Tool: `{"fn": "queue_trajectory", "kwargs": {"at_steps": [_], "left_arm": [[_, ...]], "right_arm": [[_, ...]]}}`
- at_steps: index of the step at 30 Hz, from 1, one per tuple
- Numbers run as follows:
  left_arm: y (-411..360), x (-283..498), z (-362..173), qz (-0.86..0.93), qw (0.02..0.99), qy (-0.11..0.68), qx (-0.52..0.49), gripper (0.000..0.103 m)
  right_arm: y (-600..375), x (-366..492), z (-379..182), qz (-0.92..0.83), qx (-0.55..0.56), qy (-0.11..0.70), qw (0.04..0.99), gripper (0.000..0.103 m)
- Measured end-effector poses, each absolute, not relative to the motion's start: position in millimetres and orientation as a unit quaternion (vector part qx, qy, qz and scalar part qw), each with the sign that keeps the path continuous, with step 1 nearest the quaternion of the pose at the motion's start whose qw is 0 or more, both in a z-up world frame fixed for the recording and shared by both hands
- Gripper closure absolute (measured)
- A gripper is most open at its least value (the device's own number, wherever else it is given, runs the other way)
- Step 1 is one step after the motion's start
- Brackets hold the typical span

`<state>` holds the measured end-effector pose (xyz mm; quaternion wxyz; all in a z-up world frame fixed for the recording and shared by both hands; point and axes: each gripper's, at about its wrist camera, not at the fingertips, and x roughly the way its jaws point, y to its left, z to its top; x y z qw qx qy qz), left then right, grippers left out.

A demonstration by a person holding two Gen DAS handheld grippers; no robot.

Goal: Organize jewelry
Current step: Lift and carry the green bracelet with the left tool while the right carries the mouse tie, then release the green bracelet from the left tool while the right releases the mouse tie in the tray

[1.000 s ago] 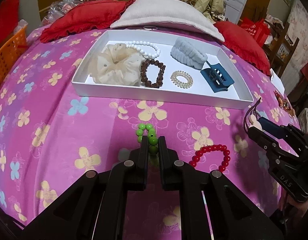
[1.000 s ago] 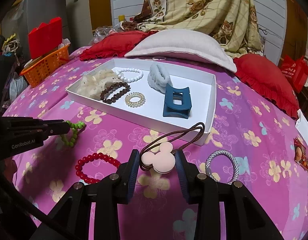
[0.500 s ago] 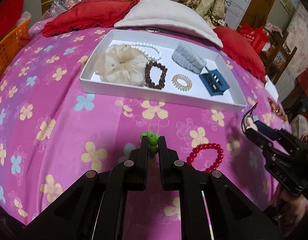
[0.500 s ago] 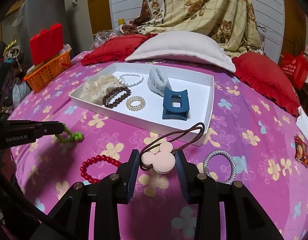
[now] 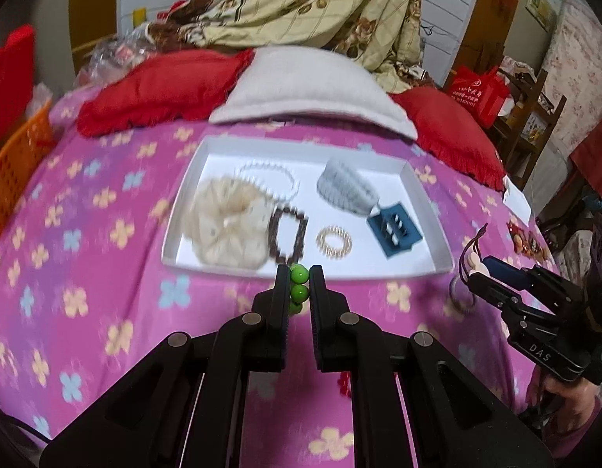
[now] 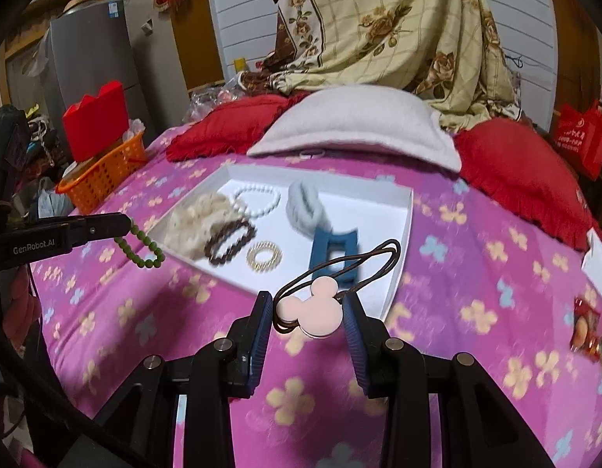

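Note:
My left gripper (image 5: 299, 279) is shut on a green bead bracelet (image 5: 299, 273), held in the air over the bedspread just short of the white tray (image 5: 443, 249). From the right wrist view that bracelet (image 6: 141, 249) dangles from the left gripper (image 6: 121, 224). My right gripper (image 6: 308, 310) is shut on a pink mouse-shaped hair tie (image 6: 314, 308) with brown elastic loops, lifted near the tray (image 6: 402, 249). The tray holds a cream scrunchie (image 5: 228, 226), a white pearl bracelet (image 5: 267, 181), a brown bead bracelet (image 5: 287, 234), a gold coil tie (image 5: 334, 242), a grey scrunchie (image 5: 345, 191) and a blue claw clip (image 5: 394, 230).
The pink flowered bedspread (image 5: 86, 273) fills the foreground. Red cushions (image 5: 152, 89) and a grey pillow (image 5: 304, 89) lie behind the tray. An orange basket (image 6: 102, 173) stands at the left edge. Part of a red bead bracelet (image 5: 343, 380) peeks out under the left gripper.
Both grippers have risen off the bedspread with their items and come closer to the tray. The green bracelet now hangs free. The red bracelet and silver tie have dropped out of the right wrist view.

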<state>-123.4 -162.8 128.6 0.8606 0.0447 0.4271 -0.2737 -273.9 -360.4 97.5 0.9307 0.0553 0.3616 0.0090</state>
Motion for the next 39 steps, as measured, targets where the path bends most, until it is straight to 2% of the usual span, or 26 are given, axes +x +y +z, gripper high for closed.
{"fn": "queue_trajectory", "kwargs": {"at_steps": [7,17,27,39], "left_arm": [[-195.1,-98.6,143.8,-0.277,0.866,0.410,0.066,0.095],[-247.1,-76.7,129.7,-0.277,0.866,0.402,0.107,0.095],[-273.8,-53.9,105.2,-0.282,0.858,0.413,0.117,0.095],[-261.2,-27.6,61.7,-0.247,0.851,0.449,0.115,0.095]], "right_arm": [[-379.9,-237.4,109.3,0.003,0.053,0.363,0.930,0.068],[-403.8,-179.7,108.4,-0.007,0.051,0.377,0.925,0.068],[-424.1,-125.0,80.0,-0.009,0.051,0.414,0.909,0.068],[-426.6,-90.3,40.2,-0.002,0.050,0.453,0.890,0.068]]}}
